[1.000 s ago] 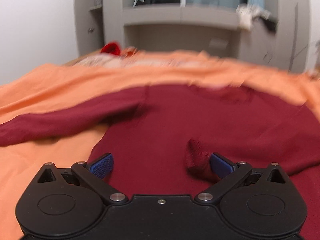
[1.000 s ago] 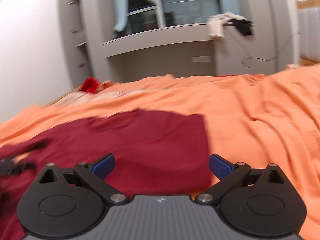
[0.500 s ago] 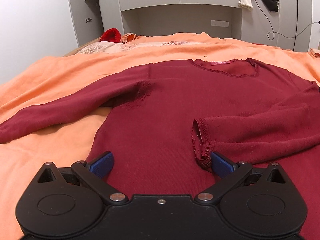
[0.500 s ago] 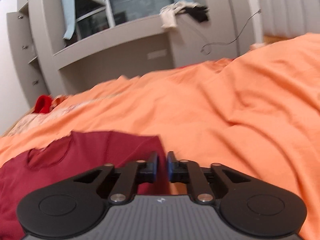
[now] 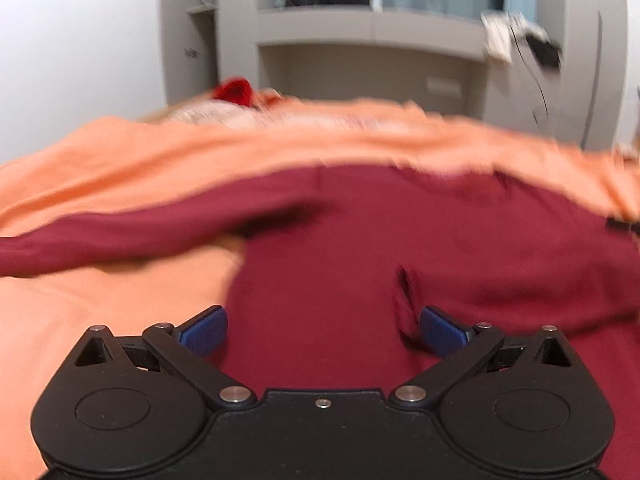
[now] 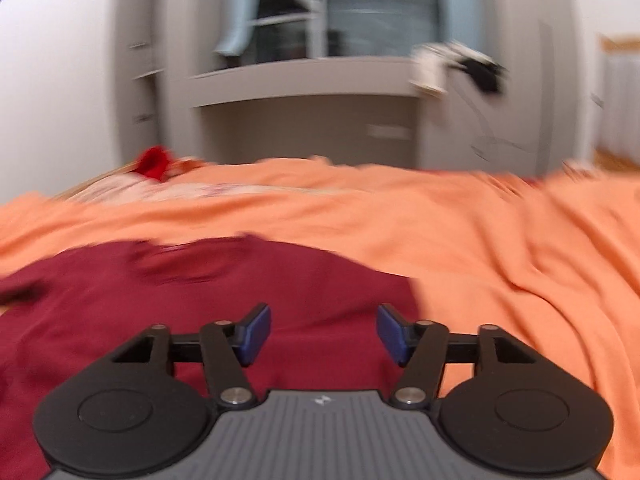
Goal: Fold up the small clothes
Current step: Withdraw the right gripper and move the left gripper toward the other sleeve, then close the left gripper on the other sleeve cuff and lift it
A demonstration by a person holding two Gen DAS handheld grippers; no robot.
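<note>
A dark red long-sleeved top (image 5: 340, 248) lies flat on an orange bedspread (image 5: 100, 312). One sleeve (image 5: 120, 236) stretches out to the left; the other sleeve (image 5: 520, 284) is folded across the body, its cuff just ahead of the right pad. My left gripper (image 5: 323, 330) hovers open over the top's lower body, nothing between its pads. In the right wrist view the top (image 6: 200, 292) fills the lower left, its right edge just past my right gripper (image 6: 323, 334). Those jaws are opening above the fabric and hold nothing.
The orange bedspread (image 6: 500, 260) rises in wrinkles to the right. A bright red item (image 6: 154, 162) and pale patterned bedding lie at the far edge. Beyond stand a grey desk unit (image 6: 304, 116), a window and clothes draped on a shelf (image 6: 460, 64).
My right gripper was wide open, snapped shut, swung right then back left over the top's right edge, and now stands partly open. The left gripper shifted slightly, still open.
</note>
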